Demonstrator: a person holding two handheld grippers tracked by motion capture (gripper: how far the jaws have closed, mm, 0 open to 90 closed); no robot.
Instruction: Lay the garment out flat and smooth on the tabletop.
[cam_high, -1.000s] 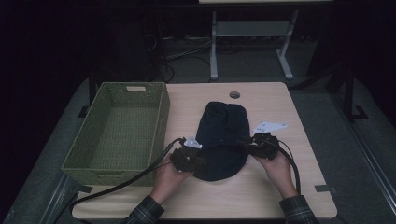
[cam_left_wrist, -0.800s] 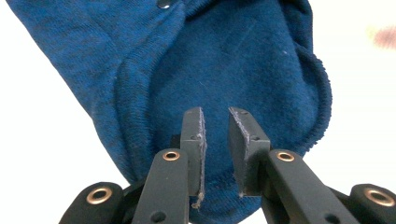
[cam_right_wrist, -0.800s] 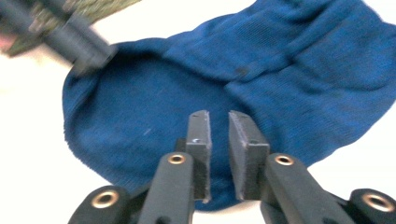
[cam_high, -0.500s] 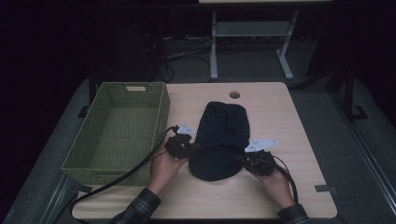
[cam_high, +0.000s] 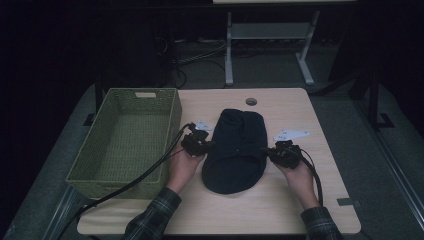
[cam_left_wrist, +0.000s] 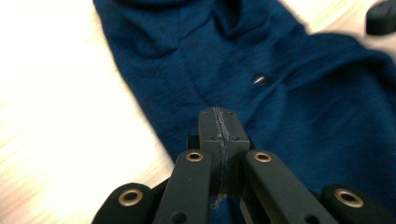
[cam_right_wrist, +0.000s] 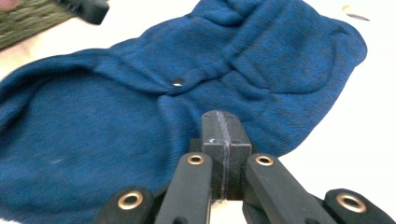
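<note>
- We find no readable text, brand, number or sign anywhere in these frames.
- The pale tag on the green basket's (cam_high: 125, 140) far rim reads blank to us.
- The blue garment (cam_right_wrist: 187, 93) bears only a plain snap, unlettered.

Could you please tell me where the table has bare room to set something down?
Bare wood lies along the pale wooden table's near edge and right of the dark blue knitted garment. The green woven basket stands empty. It is tight between basket and garment.
</note>
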